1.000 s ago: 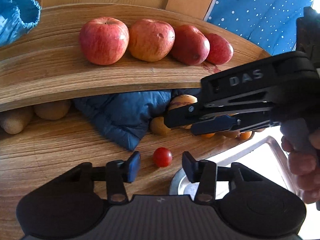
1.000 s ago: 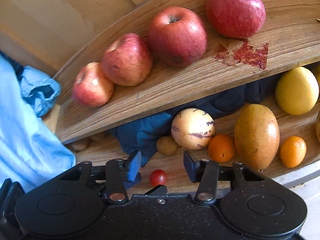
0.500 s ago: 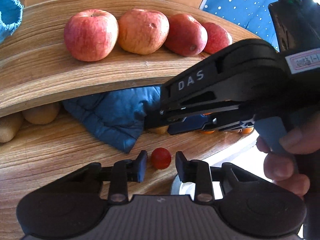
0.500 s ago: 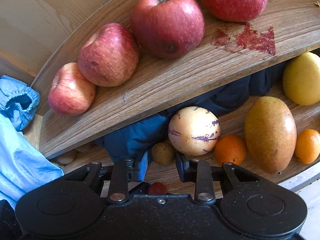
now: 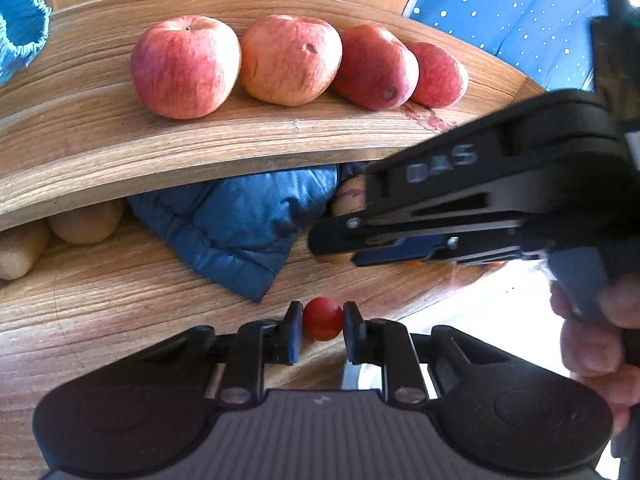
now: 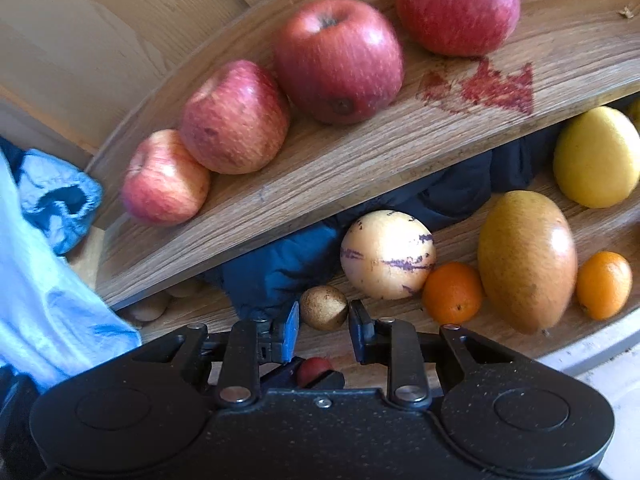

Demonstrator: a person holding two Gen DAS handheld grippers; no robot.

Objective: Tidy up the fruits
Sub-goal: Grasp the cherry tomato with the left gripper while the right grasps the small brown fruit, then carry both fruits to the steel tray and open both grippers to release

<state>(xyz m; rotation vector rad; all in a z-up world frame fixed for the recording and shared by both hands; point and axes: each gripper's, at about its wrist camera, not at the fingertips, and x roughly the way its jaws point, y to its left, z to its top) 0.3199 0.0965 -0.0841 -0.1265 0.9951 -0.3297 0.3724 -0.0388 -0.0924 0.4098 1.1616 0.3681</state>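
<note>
Red and glossy, the cherry tomato (image 5: 322, 318) sits on the lower wooden shelf (image 5: 120, 312), clamped between my left gripper (image 5: 321, 330) pads. It looks light, thin-skinned and easily burst, so I'd squeeze gently across its widest part. My right gripper (image 6: 323, 330) stands apart around a small brown fruit (image 6: 323, 307), not yet touching it.

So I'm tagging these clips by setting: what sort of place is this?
Probably a home, at a two-tier wooden fruit shelf. Apples line the upper tier, oranges and other fruit sit below, and a blue padded jacket is stuffed between the tiers.
</note>
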